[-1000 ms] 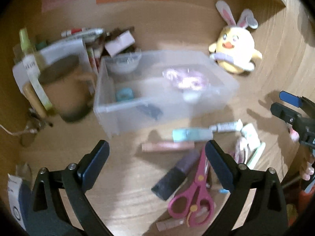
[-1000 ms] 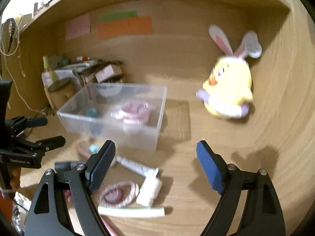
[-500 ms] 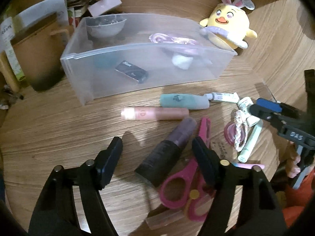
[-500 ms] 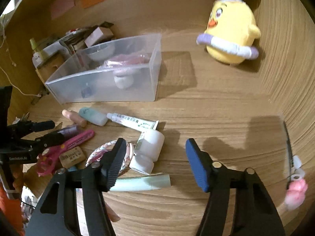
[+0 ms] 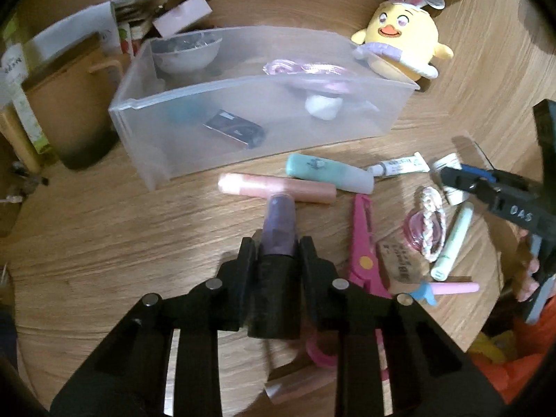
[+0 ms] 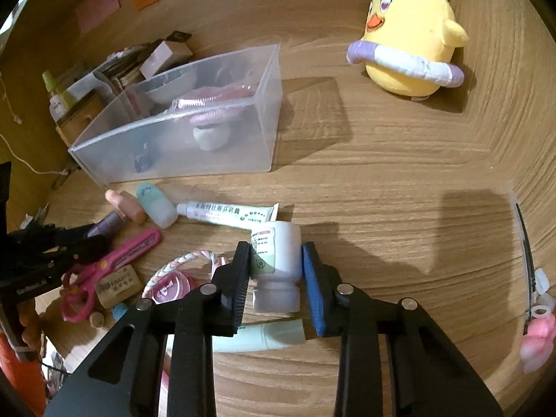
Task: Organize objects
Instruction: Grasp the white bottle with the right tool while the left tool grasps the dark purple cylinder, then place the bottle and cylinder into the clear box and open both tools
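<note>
My left gripper (image 5: 277,246) is shut on a dark purple tube (image 5: 278,224) with a black cap, low over the wooden table. My right gripper (image 6: 276,253) is closed around a white pill bottle (image 6: 278,264) that lies on the table; both pads touch its sides. A clear plastic bin (image 5: 156,160) stands beyond, holding a small bowl (image 5: 186,52), a pink-lidded item (image 5: 305,73) and a dark card (image 5: 232,128). Loose on the table lie a pink tube (image 5: 278,187), a teal tube (image 5: 326,172), a white ointment tube (image 6: 226,213), pink scissors (image 5: 365,243) and a braided ring (image 5: 429,226).
A yellow plush chick (image 6: 410,34) with rabbit ears sits at the back right. A brown mug (image 5: 73,104) and a stack of boxes and bottles (image 5: 121,31) stand left of the bin. A pale green tube (image 6: 257,338) lies under my right gripper. A wooden eraser block (image 6: 116,286) lies by the scissors.
Both grippers dropped toward the table and closed: the left on the dark purple tube, the right on the white pill bottle.
</note>
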